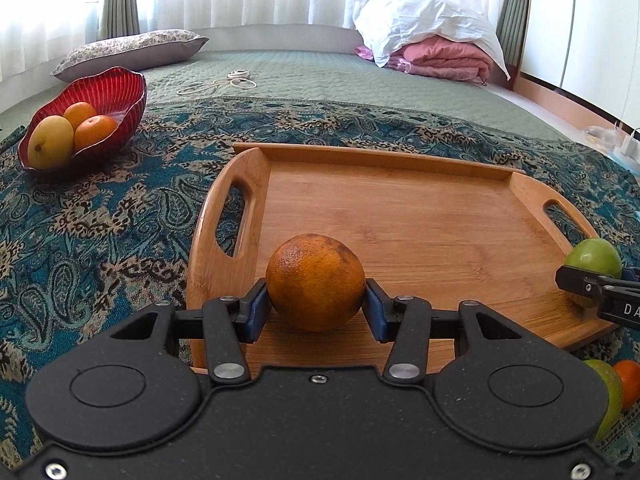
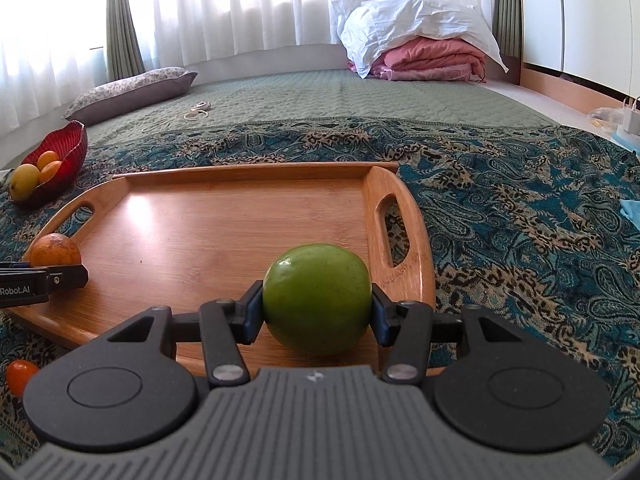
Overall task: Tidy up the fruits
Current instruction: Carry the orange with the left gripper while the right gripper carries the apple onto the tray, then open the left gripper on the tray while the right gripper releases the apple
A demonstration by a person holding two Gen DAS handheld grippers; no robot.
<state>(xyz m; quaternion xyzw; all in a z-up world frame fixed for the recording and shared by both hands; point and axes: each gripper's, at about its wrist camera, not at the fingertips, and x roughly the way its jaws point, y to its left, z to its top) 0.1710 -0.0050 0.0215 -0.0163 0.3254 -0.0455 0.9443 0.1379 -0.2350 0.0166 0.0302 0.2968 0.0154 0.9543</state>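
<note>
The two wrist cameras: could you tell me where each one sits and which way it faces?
Left wrist: on the left gripper, looking forward over the wooden tray; its fingers clamp an orange.
Right wrist: on the right gripper, facing the same way; its fingers clamp a green fruit.
Shared: tray, both fruits, red bowl, and each other's gripper.

"Robot.AI" on the left tongs (image 2: 44, 276), "DA" on the right tongs (image 1: 600, 284)

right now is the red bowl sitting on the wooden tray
No, the red bowl rests on the patterned blanket, well off to the left of the wooden tray and apart from it.
</note>
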